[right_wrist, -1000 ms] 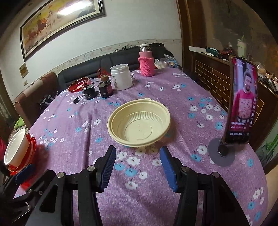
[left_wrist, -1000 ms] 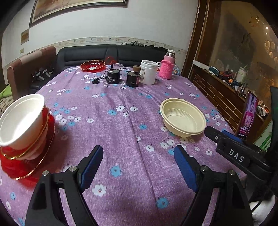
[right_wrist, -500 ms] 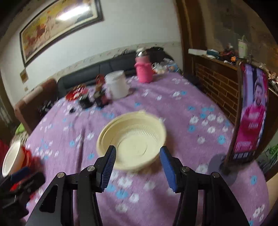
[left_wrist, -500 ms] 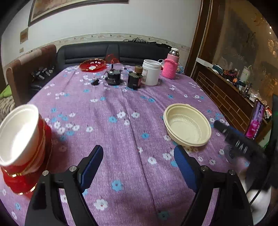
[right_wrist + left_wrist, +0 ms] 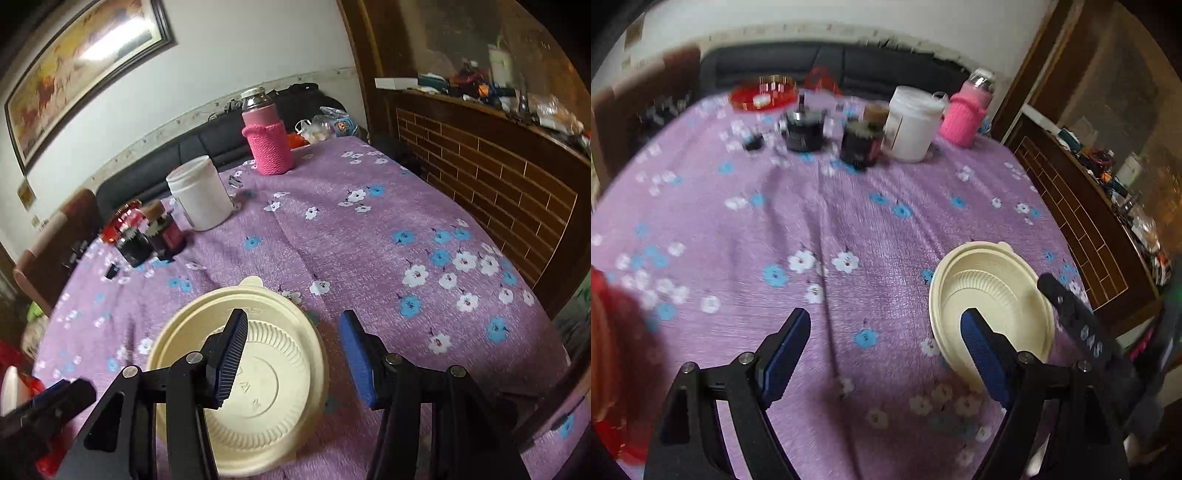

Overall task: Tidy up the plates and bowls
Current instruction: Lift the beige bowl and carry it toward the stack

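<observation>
A cream plastic bowl [image 5: 258, 373] sits on the purple flowered tablecloth; it also shows in the left wrist view [image 5: 990, 295]. My right gripper [image 5: 291, 358] is open, its left finger over the bowl's inside and its right finger outside the right rim. My left gripper [image 5: 886, 354] is open and empty over the cloth, left of the bowl. A red stack with a white bowl is blurred at the left edge [image 5: 605, 343], also seen in the right wrist view [image 5: 11, 384]. A red plate [image 5: 762, 96] lies at the far end.
At the far end stand a white tub [image 5: 199, 192], a pink-sleeved bottle [image 5: 267, 142] and dark jars [image 5: 151, 236]. A dark sofa and a chair are behind the table. A brick-patterned wooden counter [image 5: 498, 177] runs along the right.
My right gripper has moved forward and down so that its fingers straddle the cream bowl's right rim. My left gripper has swung right and forward; the red stack has slid to the frame's left edge.
</observation>
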Available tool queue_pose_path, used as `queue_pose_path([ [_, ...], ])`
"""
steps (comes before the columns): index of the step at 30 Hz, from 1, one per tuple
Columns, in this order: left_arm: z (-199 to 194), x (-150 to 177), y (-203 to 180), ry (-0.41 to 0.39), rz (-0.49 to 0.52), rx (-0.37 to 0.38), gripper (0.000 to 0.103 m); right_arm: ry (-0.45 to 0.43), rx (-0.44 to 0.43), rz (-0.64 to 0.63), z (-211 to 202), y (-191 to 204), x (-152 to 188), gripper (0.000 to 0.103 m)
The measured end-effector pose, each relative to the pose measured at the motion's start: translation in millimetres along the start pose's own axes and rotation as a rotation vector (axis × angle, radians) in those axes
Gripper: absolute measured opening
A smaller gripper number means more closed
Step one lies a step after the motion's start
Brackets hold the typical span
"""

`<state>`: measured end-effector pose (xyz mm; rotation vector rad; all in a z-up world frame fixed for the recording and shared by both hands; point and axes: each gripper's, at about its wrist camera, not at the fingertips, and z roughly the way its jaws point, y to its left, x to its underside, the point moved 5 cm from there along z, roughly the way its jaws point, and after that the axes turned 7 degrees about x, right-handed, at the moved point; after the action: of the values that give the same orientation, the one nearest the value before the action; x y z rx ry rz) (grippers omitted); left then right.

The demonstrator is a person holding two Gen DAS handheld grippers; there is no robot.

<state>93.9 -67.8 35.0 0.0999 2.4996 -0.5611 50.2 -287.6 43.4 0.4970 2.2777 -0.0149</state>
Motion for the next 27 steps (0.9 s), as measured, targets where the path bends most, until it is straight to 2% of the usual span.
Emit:
queue_pose_path([
  [3,20,-4,3,0.033,-0.014,-0.015,0.082,0.008,0.01,-0.003,10,-3,6,0.055],
  [11,58,-6,-15,0.069,0.041,-0.031,0.081,0.082,0.021,0.004,29,-19,15,0.055],
  [14,71,-4,-24,0.094,0.073,-0.033,0.071,0.113,0.007,0.005,34,-20,20,0.049],
  [16,78,-2,-28,0.112,0.087,-0.034,0.059,0.123,0.003,0.006,35,-21,22,0.046],
  [23,91,1,-34,0.138,0.11,-0.04,0.036,0.16,-0.014,0.0,43,-19,28,0.029],
  [27,94,3,-39,0.143,0.141,-0.038,0.02,0.167,-0.022,-0.013,44,-14,30,0.023],
])
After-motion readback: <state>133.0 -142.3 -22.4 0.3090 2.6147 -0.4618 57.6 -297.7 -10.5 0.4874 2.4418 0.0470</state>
